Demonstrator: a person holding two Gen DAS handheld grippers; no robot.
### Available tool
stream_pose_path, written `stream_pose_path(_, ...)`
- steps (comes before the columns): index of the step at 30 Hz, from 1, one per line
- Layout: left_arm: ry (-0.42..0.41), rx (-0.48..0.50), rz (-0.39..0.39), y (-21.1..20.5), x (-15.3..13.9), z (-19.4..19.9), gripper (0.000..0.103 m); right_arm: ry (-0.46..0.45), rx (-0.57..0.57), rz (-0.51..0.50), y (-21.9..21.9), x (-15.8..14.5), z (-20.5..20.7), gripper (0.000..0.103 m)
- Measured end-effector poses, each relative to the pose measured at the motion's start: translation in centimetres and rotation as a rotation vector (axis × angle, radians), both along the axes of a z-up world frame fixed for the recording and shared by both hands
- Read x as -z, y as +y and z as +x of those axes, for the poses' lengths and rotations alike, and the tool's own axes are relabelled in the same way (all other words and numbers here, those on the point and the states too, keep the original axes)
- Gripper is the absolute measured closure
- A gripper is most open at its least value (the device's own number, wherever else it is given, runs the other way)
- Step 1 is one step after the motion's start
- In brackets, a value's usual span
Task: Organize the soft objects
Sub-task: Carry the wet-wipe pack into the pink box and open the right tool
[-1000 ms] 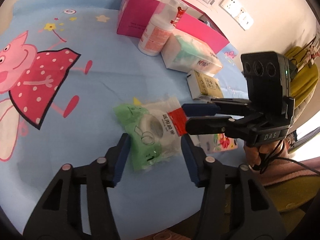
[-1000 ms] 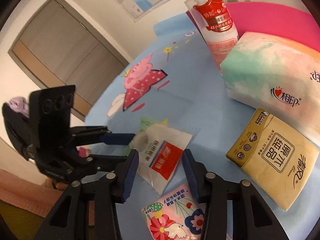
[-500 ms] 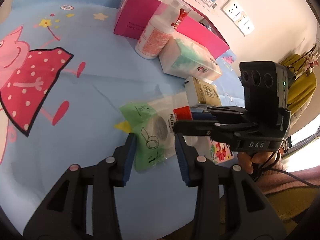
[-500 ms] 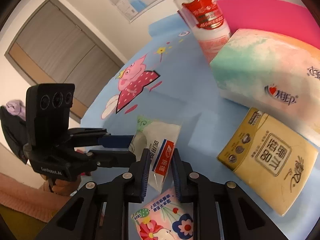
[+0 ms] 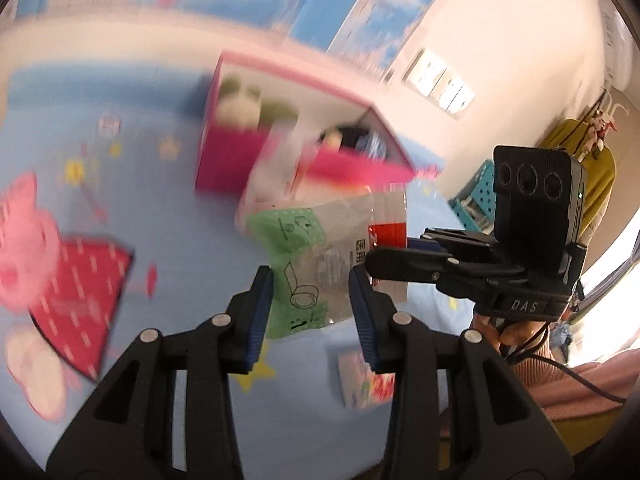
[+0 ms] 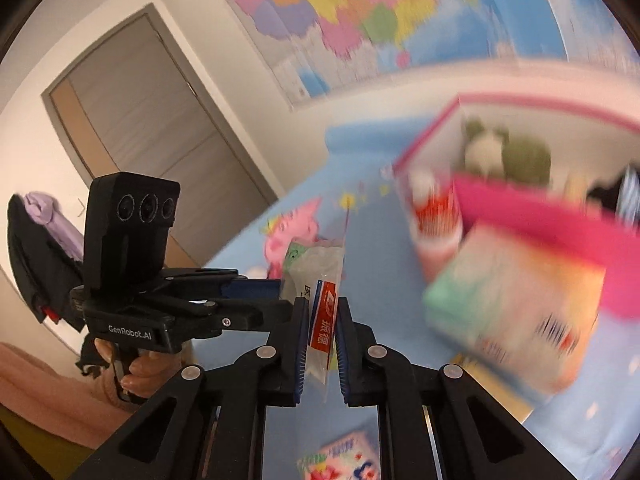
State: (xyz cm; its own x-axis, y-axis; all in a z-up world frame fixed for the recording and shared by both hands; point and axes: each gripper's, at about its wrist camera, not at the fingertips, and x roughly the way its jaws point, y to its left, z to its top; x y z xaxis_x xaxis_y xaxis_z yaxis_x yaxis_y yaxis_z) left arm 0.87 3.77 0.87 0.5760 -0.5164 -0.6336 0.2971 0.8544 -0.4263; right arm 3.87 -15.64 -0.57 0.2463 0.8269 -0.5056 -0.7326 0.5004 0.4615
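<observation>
A clear plastic packet (image 5: pixel 316 256) with a green printed end and a red label hangs in the air above the blue cartoon cloth (image 5: pixel 180 240). My left gripper (image 5: pixel 312 314) is shut on its green end, with the blue pads pressing both sides. My right gripper (image 6: pixel 322 344) is closing tight on the red-label end of the packet (image 6: pixel 320 264), and its pads touch it. Each gripper shows in the other's view: the right gripper (image 5: pixel 390 254) comes in from the right, the left gripper (image 6: pixel 276 300) from the left. The two grippers meet at the packet almost at right angles.
An open pink box (image 5: pixel 232 168) stands behind with soft toys inside. A red-and-white bottle (image 6: pixel 436 220) and a green-white tissue pack (image 6: pixel 516 300) lie in front of it. A floral tissue pack (image 6: pixel 344 460) lies below the grippers. A person's hand (image 5: pixel 516 332) holds the right gripper.
The right gripper closed on the red-label end. Both grippers then rose with the packet, which left the cloth. Both views now tilt up and show more of the wall and the box.
</observation>
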Motion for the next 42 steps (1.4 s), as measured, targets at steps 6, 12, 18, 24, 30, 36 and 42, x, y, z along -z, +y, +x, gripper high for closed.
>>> stream_pose_path(6,-0.141,0.001,0.089,-1.0,-5.4,3.3,0.062,-0.092,0.033,0.074,-0.8,-4.2,3.0,0.091)
stream_pose_path(12,-0.163,-0.005,0.157,-1.5,-6.9,8.2,0.062,-0.083,0.067,0.119,-1.2,-5.7,8.3,0.091)
stream_pose_path(18,-0.104,-0.005,0.179,-1.9,-5.5,12.1,0.062,-0.042,0.102,0.090,-1.1,-4.5,12.0,0.091)
stream_pose_path(24,-0.023,-0.012,0.172,-1.6,-3.1,15.1,0.062,0.019,0.121,0.059,-0.5,-2.1,14.7,0.091)
stream_pose_path(30,0.030,-0.053,0.195,-1.4,-1.6,16.6,0.062,0.068,0.150,0.011,0.0,0.1,16.6,0.083)
stream_pose_path(36,0.039,-0.085,0.170,-0.6,-1.7,16.4,0.062,0.107,0.238,-0.067,-0.2,1.6,17.6,0.061)
stream_pose_path(42,-0.027,-0.104,0.177,-0.8,-3.1,14.5,0.062,0.068,0.284,-0.100,-1.5,1.1,16.5,0.060)
